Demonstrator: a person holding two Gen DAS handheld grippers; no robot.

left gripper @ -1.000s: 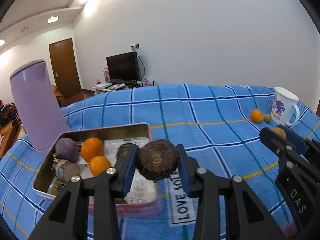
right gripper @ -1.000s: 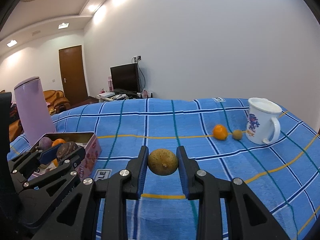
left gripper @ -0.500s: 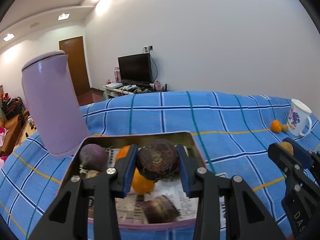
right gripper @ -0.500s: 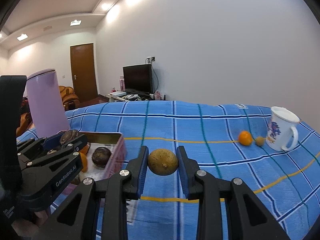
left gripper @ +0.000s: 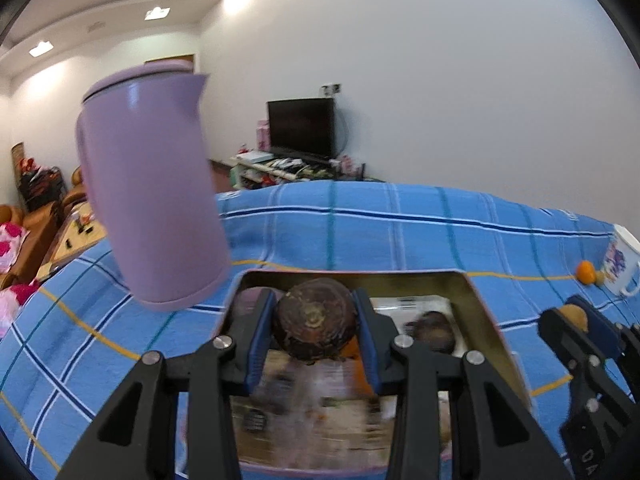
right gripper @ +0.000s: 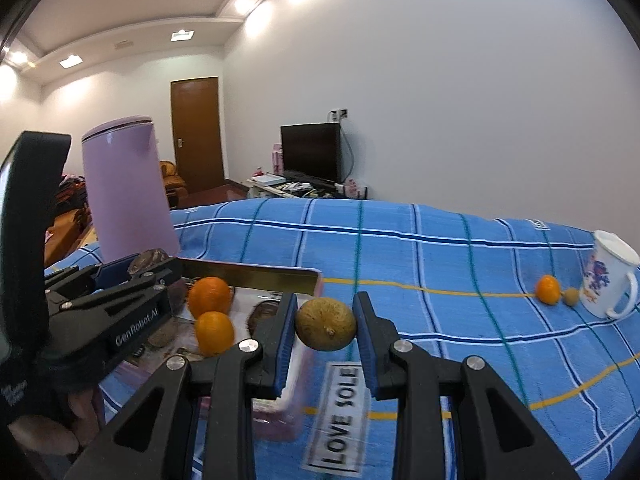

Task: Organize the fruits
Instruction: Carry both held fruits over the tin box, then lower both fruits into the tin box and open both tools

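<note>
- My left tool (left gripper: 316,338) is clenched on a dark brown, rough round fruit (left gripper: 316,322), held above the open pink rectangular tin (left gripper: 490,322).
- My right tool (right gripper: 326,340) grips a yellow-green oval fruit (right gripper: 326,323), hanging just beside the tin's near right corner, over the blue checked cloth (right gripper: 440,256).
- Inside the tin I see two oranges (right gripper: 210,295) touching each other, with darker fruit nearby.
- A tall lilac jug (left gripper: 150,216) stands behind the tin.
- Far right, a small orange (right gripper: 548,289) and a brownish ball sit beside a white floral mug (right gripper: 608,280).
</note>
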